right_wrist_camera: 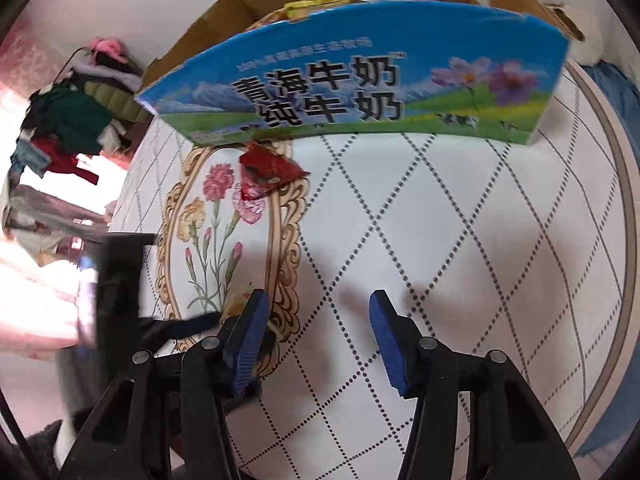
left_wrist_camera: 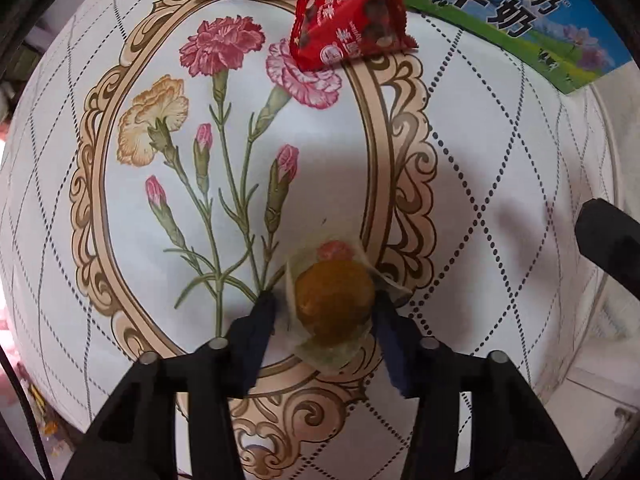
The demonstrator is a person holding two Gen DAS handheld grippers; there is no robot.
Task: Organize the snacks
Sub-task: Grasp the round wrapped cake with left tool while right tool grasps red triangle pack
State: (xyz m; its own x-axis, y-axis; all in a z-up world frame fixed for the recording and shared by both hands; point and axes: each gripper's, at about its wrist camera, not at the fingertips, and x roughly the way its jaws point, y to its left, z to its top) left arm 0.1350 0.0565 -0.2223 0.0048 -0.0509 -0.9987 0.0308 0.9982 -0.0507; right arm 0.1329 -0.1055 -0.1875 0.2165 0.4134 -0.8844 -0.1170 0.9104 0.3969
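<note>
In the left wrist view my left gripper [left_wrist_camera: 324, 304] stands around a round brown pastry in a clear wrapper [left_wrist_camera: 334, 300]; its blue fingers [left_wrist_camera: 260, 320] touch the wrapper on both sides. A red snack packet [left_wrist_camera: 348, 24] lies farther ahead by the blue and green milk carton box [left_wrist_camera: 520, 12]. In the right wrist view my right gripper [right_wrist_camera: 316, 300] is open and empty above the tablecloth. The red packet [right_wrist_camera: 268, 172] lies ahead left, in front of the open box [right_wrist_camera: 360, 92], which holds some snacks [right_wrist_camera: 320, 2]. The left gripper [right_wrist_camera: 188, 324] shows beside my left finger.
A round table with a white quilted cloth with a carnation picture [left_wrist_camera: 224, 140] carries everything. A pile of clothes [right_wrist_camera: 68, 128] lies off the table's left edge. The table rim [right_wrist_camera: 624, 200] curves at the right. The right gripper's body [left_wrist_camera: 608, 240] shows at the right edge.
</note>
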